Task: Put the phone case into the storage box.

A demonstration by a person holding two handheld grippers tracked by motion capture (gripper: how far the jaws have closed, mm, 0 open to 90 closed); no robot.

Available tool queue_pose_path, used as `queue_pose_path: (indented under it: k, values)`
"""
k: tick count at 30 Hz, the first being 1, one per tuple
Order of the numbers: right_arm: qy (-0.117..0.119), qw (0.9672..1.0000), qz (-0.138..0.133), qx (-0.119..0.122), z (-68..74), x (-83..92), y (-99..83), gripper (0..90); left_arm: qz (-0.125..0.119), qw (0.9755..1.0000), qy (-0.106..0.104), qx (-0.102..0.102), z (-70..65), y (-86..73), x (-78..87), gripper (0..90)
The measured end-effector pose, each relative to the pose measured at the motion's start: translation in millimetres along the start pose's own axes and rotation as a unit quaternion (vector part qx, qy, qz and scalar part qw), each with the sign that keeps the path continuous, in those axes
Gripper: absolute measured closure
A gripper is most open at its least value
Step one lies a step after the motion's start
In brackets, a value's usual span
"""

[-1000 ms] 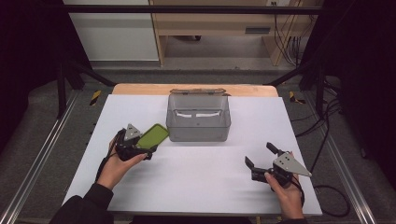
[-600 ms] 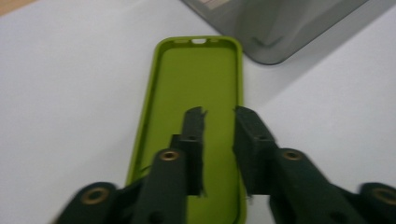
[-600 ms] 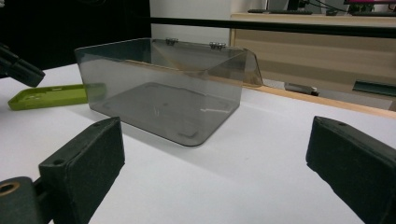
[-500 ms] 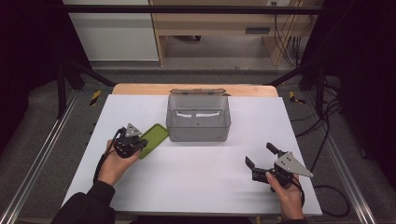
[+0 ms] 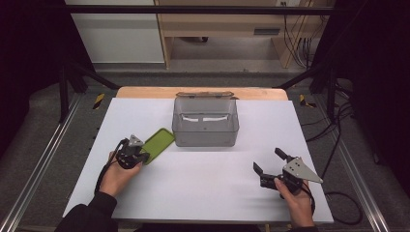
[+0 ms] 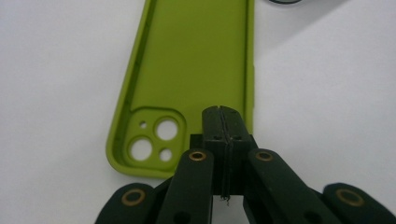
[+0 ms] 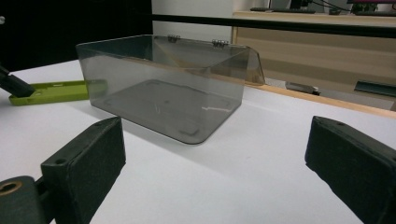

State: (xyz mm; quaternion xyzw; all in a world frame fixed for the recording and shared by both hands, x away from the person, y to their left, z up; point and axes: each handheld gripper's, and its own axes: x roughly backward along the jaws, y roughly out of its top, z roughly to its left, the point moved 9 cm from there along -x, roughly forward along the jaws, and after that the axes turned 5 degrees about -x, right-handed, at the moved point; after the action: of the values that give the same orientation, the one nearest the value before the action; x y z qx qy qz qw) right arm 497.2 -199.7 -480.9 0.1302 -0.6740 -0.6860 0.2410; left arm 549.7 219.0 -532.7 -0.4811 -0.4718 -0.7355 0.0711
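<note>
A lime-green phone case (image 5: 158, 144) lies flat on the white table (image 5: 203, 193), inside up, just left of a clear grey plastic box (image 5: 205, 126). My left gripper (image 5: 140, 155) sits at the case's near end. In the left gripper view its jaws (image 6: 224, 114) are pressed together above the case (image 6: 196, 60), beside the camera cut-outs. They have just been closing, and I see nothing between them. My right gripper (image 5: 267, 159) rests at the front right, open and empty. Its view (image 7: 215, 158) looks at the box (image 7: 163, 88), with the case (image 7: 51, 91) beyond.
The box's hinged lid (image 5: 203, 94) is folded back toward the table's wooden far edge (image 5: 145, 92). Metal rails (image 5: 43, 159) run along both sides of the table. A cable (image 5: 338, 198) trails off the right gripper.
The left hand held the green case raised and tilted; it has come down, and the case now lies flat on the table. The right gripper has kept still.
</note>
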Motion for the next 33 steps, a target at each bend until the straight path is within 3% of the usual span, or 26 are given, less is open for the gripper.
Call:
queue_pose_path:
  k: [8, 23, 33]
  values:
    - [0.001, 1.0000, 0.004, 0.005, 0.7, -0.8, -1.3, 5.0, 0.012, 0.9993, -0.029, 0.018, -15.0, -15.5, 14.9, 90.0]
    - [0.002, 0.9999, 0.013, 0.010, 3.9, -2.9, -3.7, 5.0, -0.015, 0.9987, -0.047, 0.015, -81.2, -39.2, 39.0, 90.0]
    - [0.000, 0.9997, 0.019, 0.013, 3.6, -3.5, -5.7, 5.0, -0.031, 0.9983, -0.046, 0.018, -93.0, -43.8, 42.6, 90.0]
